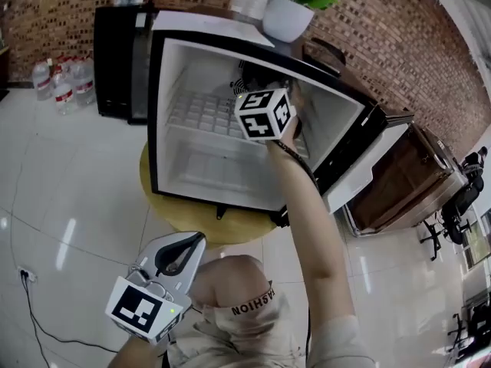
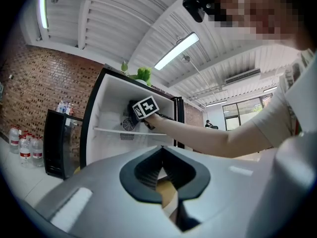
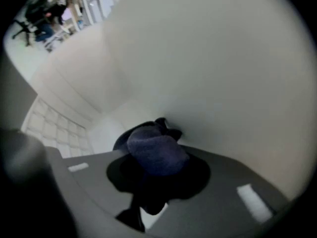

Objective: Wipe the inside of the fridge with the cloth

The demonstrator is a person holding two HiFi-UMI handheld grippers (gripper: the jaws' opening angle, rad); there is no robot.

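A small white fridge (image 1: 176,60) stands open on a round yellow table (image 1: 203,225). My right gripper (image 1: 253,90) reaches into the upper compartment above the wire shelf (image 1: 196,113), and its marker cube hides the jaws in the head view. In the right gripper view the right gripper (image 3: 153,157) is shut on a dark blue cloth (image 3: 154,150), which bunches against the white inner wall (image 3: 213,73). My left gripper (image 1: 196,241) hangs low by the person's knee, outside the fridge. Seen in its own view, the left gripper (image 2: 162,182) is shut with nothing in it.
The fridge door (image 1: 367,163) stands open to the right. A potted plant (image 1: 290,10) sits on top of the fridge. A black cabinet (image 1: 119,60) and water bottles (image 1: 63,83) stand at the left, a wooden cabinet (image 1: 403,179) at the right. A cable (image 1: 31,313) lies on the floor.
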